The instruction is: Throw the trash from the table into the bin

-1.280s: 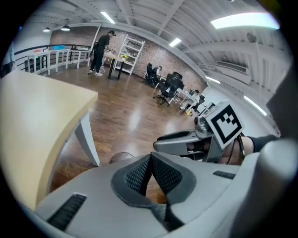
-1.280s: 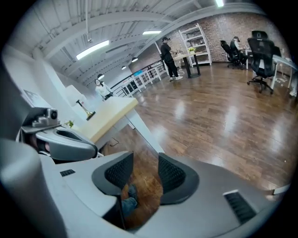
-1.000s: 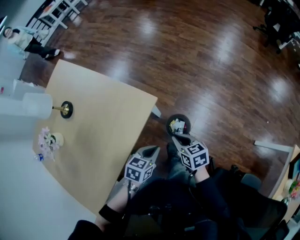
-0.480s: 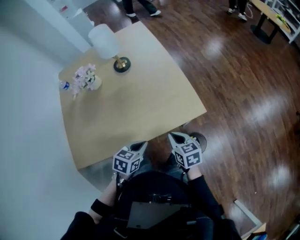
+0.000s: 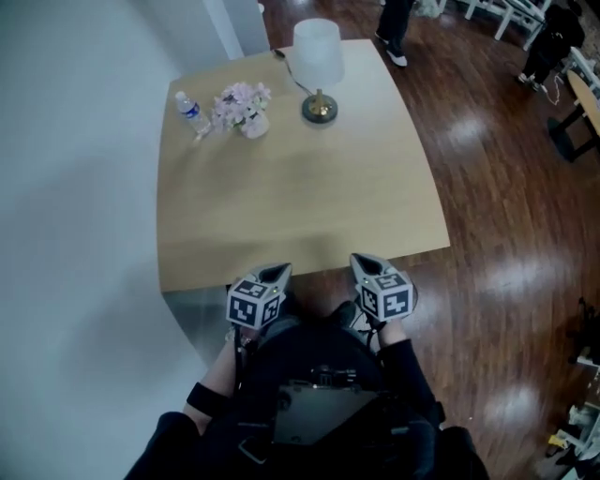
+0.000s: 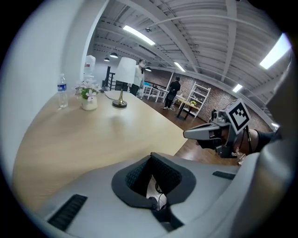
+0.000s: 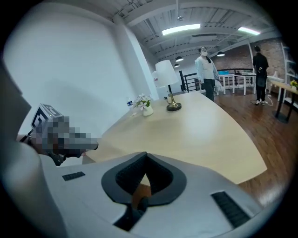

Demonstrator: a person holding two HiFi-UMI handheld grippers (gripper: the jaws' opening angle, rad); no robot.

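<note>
The pale wooden table (image 5: 291, 206) fills the middle of the head view. On its far end stand a small water bottle (image 5: 190, 108), a pot of pink flowers (image 5: 242, 105) and a white-shaded lamp (image 5: 317, 56). My left gripper (image 5: 279, 271) and right gripper (image 5: 362, 261) hover side by side at the table's near edge, pointing toward it. Both are shut with nothing between the jaws. The left gripper view shows the bottle (image 6: 62, 90) far off, and the right gripper (image 6: 205, 133) off to its right. The bin is out of view.
A white wall (image 5: 75, 187) runs along the table's left side. Dark wood floor (image 5: 506, 262) lies to the right. People stand beyond the table's far end (image 7: 205, 69) and further right (image 7: 260, 65), near white furniture (image 5: 497, 14).
The head view has swung from the floor and the bin round to the table. Both grippers came with it, from above the bin to the table's near edge. The bin has left the view.
</note>
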